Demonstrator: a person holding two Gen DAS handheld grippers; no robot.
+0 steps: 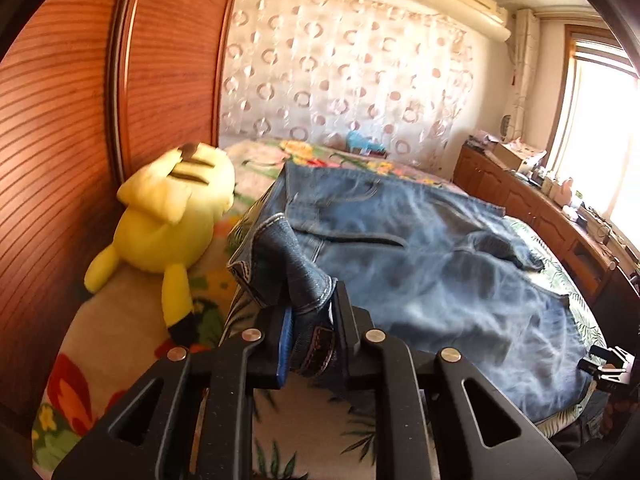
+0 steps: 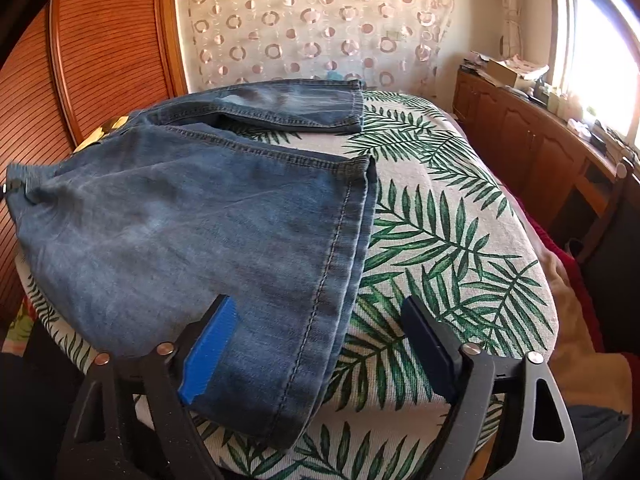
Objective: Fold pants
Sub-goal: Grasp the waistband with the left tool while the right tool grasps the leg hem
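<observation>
Jeans (image 1: 400, 248) lie spread across the bed in front of you, and your left gripper (image 1: 310, 336) is clamped on a bunched fold of their waistband, the brown leather patch caught between its two pads. Your right gripper (image 2: 316, 344) stands with its fingers wide apart, one blue pad (image 2: 212, 352) resting over a trouser leg near the hem, the other over the bare leaf-print cover (image 2: 440, 220), and neither side is squeezing the denim. From that right wrist view the two legs run away from you side by side, their hems ending on the leaf print. Just left of the held waistband, in the left wrist view, a yellow plush toy (image 1: 168, 216) lies against the wooden wardrobe (image 1: 80, 100). Farther off a curtain with ring patterns (image 1: 340, 60) covers the back wall, and a low wooden cabinet (image 1: 532, 208) with clutter on top runs beneath the bright window (image 1: 600, 128).
</observation>
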